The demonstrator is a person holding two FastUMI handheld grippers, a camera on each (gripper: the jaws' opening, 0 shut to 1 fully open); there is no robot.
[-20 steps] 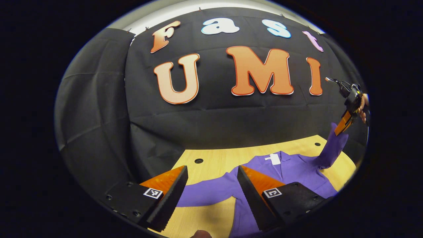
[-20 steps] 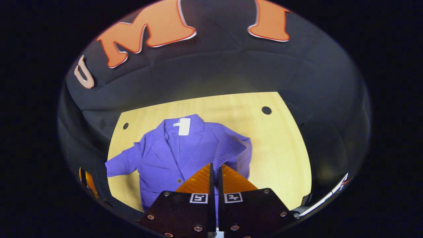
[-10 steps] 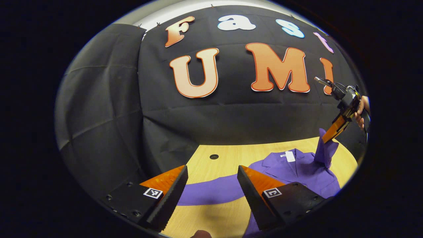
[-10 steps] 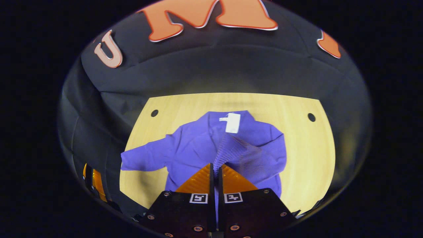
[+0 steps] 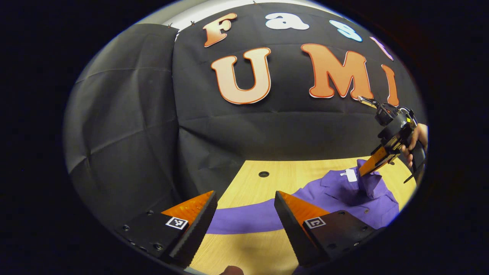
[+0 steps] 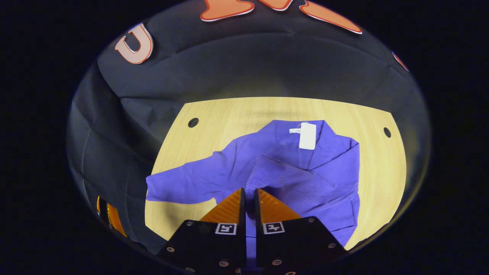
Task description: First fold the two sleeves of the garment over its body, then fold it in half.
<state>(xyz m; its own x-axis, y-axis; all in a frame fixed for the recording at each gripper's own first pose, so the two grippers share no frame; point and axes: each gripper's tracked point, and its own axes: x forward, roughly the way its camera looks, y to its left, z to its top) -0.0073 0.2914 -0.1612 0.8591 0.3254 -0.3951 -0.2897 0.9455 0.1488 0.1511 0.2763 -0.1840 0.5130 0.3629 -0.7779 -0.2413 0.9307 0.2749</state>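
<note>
Here is the purple garment (image 6: 290,168) lying flat on the pale wooden surface (image 6: 237,114), collar toward the black cloth wall (image 6: 248,65), a white tag (image 6: 307,135) at the neck. The right gripper (image 6: 249,198) has its jaws pinched together on the ribbed cuff of one sleeve (image 6: 282,179), and that sleeve is draped across the chest of the garment, lifted at the gripped end. In the left gripper view, that same right gripper (image 5: 365,170) hangs over the collar area, tilted down, a hand (image 5: 414,139) wrapped round its handle, purple cloth bunched up beneath the tips.

Over to the left gripper (image 5: 244,208): jaws wide apart, holding nothing, hovering low above the near edge of the surface. Between its fingers runs the other sleeve (image 5: 248,219), stretched straight out sideways on the wood, well apart from the body of the garment. Two round holes (image 6: 193,122) sit in the surface, one near each far corner.
</note>
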